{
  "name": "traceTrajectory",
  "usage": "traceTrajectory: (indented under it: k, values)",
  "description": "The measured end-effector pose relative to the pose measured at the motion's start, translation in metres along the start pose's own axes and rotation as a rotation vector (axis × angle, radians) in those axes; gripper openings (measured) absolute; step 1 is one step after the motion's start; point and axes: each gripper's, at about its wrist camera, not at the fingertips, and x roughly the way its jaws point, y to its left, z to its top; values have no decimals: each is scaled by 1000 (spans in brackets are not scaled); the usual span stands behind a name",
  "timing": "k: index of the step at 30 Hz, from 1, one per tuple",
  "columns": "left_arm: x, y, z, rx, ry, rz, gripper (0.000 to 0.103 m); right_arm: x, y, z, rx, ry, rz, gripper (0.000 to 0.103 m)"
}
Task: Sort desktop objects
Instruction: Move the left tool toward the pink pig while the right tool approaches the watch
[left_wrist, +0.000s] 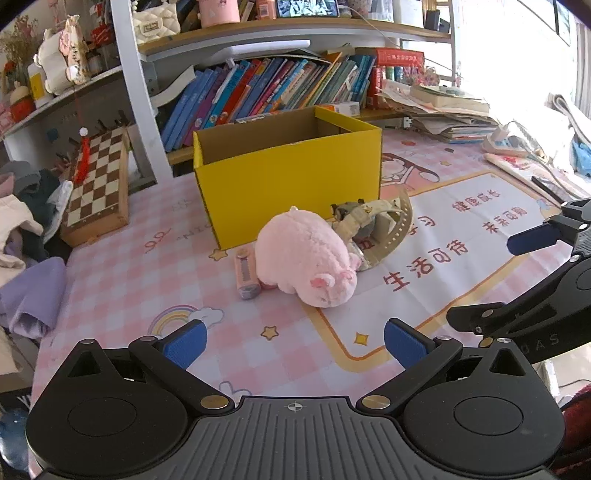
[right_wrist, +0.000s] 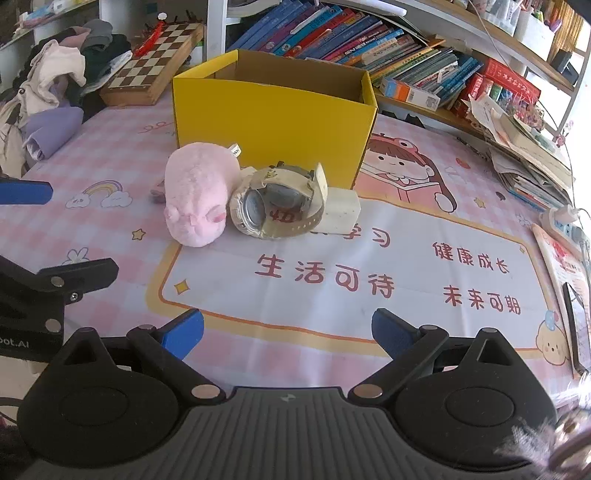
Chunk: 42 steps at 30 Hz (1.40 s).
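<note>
A pink plush pig (left_wrist: 304, 258) (right_wrist: 195, 194) lies on the desk mat in front of an open yellow cardboard box (left_wrist: 288, 173) (right_wrist: 273, 110). A beige wristwatch (left_wrist: 373, 225) (right_wrist: 280, 199) lies against the pig's right side. A white block (right_wrist: 341, 214) sits behind the watch. A small pink tube-like item (left_wrist: 246, 275) lies at the pig's left. My left gripper (left_wrist: 293, 343) is open and empty, short of the pig. My right gripper (right_wrist: 288, 332) is open and empty, short of the watch. Each gripper shows at the edge of the other's view.
A folded chessboard (left_wrist: 98, 192) (right_wrist: 155, 62) leans at the back left beside a pile of clothes (right_wrist: 48, 92). Books (left_wrist: 266, 88) fill the shelf behind the box. Stacked papers (left_wrist: 443, 110) and a power strip (left_wrist: 506, 142) sit at the back right.
</note>
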Motion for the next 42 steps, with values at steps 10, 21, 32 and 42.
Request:
traceTrajectory:
  k: [10,21,32,42]
  values:
    - [4,2,1,-20,-4,-33,103,3,-6,2,21,10,-12,98]
    - [10,4,5,-28,-5,-32,103,8,-14,11,43,-4,8,97]
    - [21,6,15,-43,3,-29,103,17,-21,24,36,-11,17,97]
    - [26,12,22,-94,-14,-78,103,23,-25,32,33,-11,23,97]
